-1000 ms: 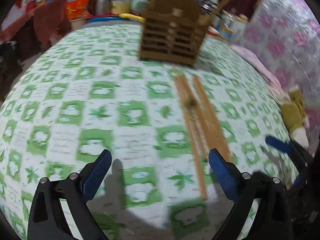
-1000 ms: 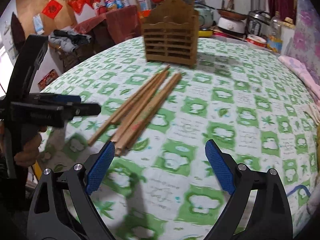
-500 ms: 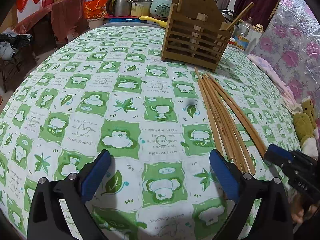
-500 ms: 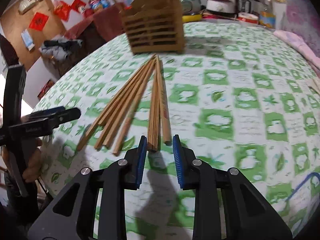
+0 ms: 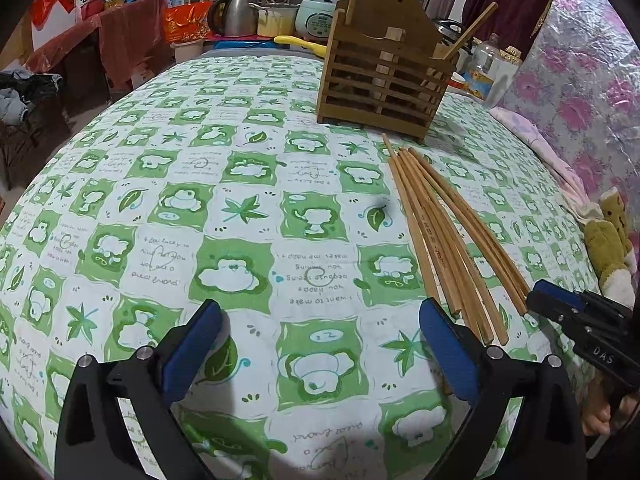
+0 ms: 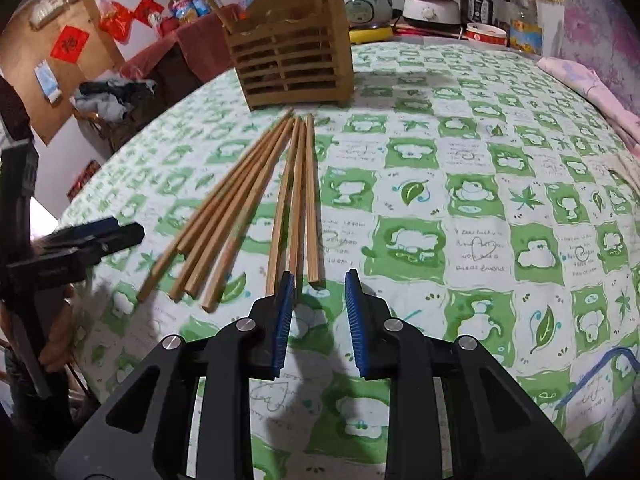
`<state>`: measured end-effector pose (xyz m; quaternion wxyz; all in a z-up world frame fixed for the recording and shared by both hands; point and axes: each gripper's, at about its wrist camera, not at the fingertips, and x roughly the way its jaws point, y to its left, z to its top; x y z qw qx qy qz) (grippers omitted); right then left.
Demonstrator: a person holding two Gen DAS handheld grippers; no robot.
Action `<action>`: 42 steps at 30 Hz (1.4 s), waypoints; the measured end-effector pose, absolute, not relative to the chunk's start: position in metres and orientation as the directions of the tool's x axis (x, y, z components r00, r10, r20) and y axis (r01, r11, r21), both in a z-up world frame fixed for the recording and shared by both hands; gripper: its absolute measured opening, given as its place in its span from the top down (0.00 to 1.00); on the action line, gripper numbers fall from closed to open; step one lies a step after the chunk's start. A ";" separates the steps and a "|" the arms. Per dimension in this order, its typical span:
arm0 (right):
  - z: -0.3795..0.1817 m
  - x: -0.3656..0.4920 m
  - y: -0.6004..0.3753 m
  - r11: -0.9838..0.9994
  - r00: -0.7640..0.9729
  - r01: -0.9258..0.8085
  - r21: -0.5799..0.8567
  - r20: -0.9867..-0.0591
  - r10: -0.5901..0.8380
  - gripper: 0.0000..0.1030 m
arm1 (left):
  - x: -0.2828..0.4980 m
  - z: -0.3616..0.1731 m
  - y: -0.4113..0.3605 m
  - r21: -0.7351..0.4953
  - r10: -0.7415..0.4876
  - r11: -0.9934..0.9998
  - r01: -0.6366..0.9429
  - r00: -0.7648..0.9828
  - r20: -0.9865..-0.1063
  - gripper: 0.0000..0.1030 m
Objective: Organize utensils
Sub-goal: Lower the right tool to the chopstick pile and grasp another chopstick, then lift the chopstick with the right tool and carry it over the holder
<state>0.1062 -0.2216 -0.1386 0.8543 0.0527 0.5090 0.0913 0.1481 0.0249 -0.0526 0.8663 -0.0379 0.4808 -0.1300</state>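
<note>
at centre of the right view, chopsticks look light, stiff, slippery; grip near ends. right gripper narrow, empty; left gripper wide.

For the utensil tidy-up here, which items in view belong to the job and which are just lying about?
Part of the job:
- loose chopsticks lying on the table
- wooden utensil holder, a few sticks already standing in it
- right claw, narrowed at the chopsticks' near ends, nothing between its pads
- left claw, open

Lying about:
- rice cooker
- kettle
- plastic bottle
- stuffed toy
</note>
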 end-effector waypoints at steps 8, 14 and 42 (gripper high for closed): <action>-0.140 0.108 -0.227 0.992 0.473 -0.066 0.109 -0.872 0.127 0.83 | 0.147 -0.053 0.024 -0.190 -0.267 0.961 0.200 0.505 -0.821 0.06; -0.139 0.102 -0.224 0.980 0.464 -0.135 0.146 -0.864 0.192 0.85 | 0.145 -0.053 0.021 -0.183 -0.272 0.958 0.219 0.505 -0.820 0.06; -0.145 0.124 -0.232 0.984 0.465 -0.095 0.154 -0.867 0.180 0.92 | 0.112 -0.055 -0.036 -0.077 -0.317 0.899 0.431 0.518 -0.795 0.89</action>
